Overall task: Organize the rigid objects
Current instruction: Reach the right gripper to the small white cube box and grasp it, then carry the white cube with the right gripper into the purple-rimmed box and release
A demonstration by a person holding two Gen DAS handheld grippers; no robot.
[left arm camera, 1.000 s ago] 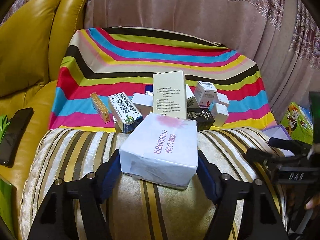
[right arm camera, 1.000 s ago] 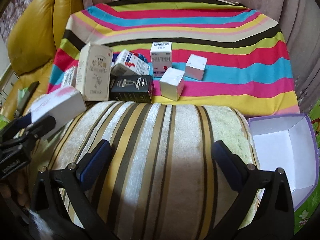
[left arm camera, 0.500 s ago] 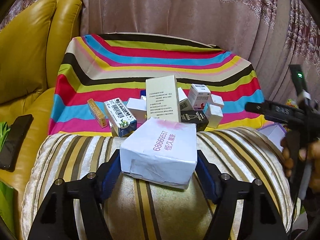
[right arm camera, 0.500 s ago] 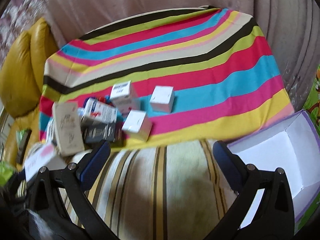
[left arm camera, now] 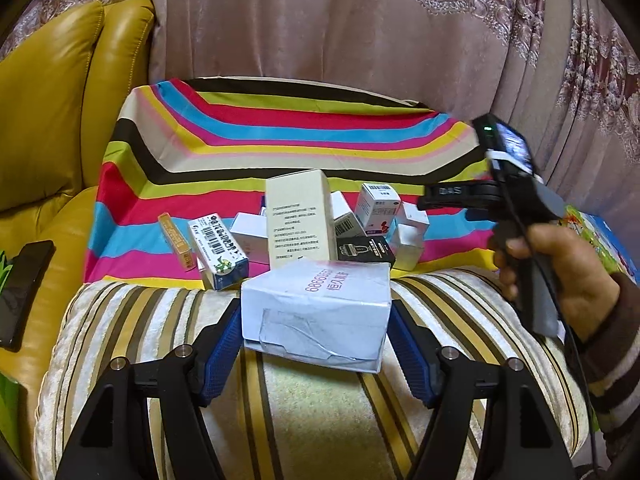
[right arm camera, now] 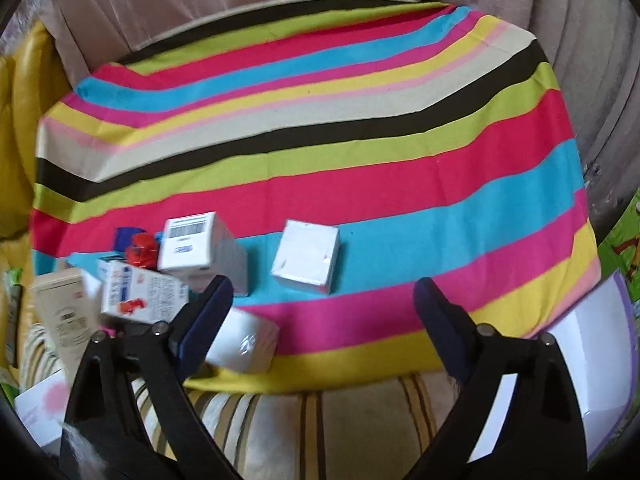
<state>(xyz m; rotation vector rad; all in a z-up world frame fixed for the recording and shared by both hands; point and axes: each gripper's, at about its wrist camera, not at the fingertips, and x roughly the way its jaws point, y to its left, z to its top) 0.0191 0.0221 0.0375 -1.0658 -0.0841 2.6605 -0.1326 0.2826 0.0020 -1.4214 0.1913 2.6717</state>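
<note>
My left gripper (left arm camera: 316, 320) is shut on a large white box with pink print (left arm camera: 318, 312), held over a striped cushion (left arm camera: 304, 412). Behind it a cluster of small boxes stands on a rainbow-striped cloth (left arm camera: 280, 136): a tall cream box (left arm camera: 298, 220), a black box (left arm camera: 366, 250), a barcode box (left arm camera: 218, 250). My right gripper (right arm camera: 324, 312) is open and empty above the cloth (right arm camera: 360, 120), near a white cube box (right arm camera: 306, 256) and another white box (right arm camera: 244, 344). The right gripper also shows in the left wrist view (left arm camera: 424, 202).
A yellow leather sofa (left arm camera: 52, 120) stands at left with a black phone (left arm camera: 24, 284) on it. An open white and purple box (right arm camera: 596, 360) sits at the right. A pink curtain (left arm camera: 360, 32) hangs behind.
My right gripper has lifted and moved forward over the striped cloth toward the small white boxes. The left gripper has risen slightly, still holding the large white box.
</note>
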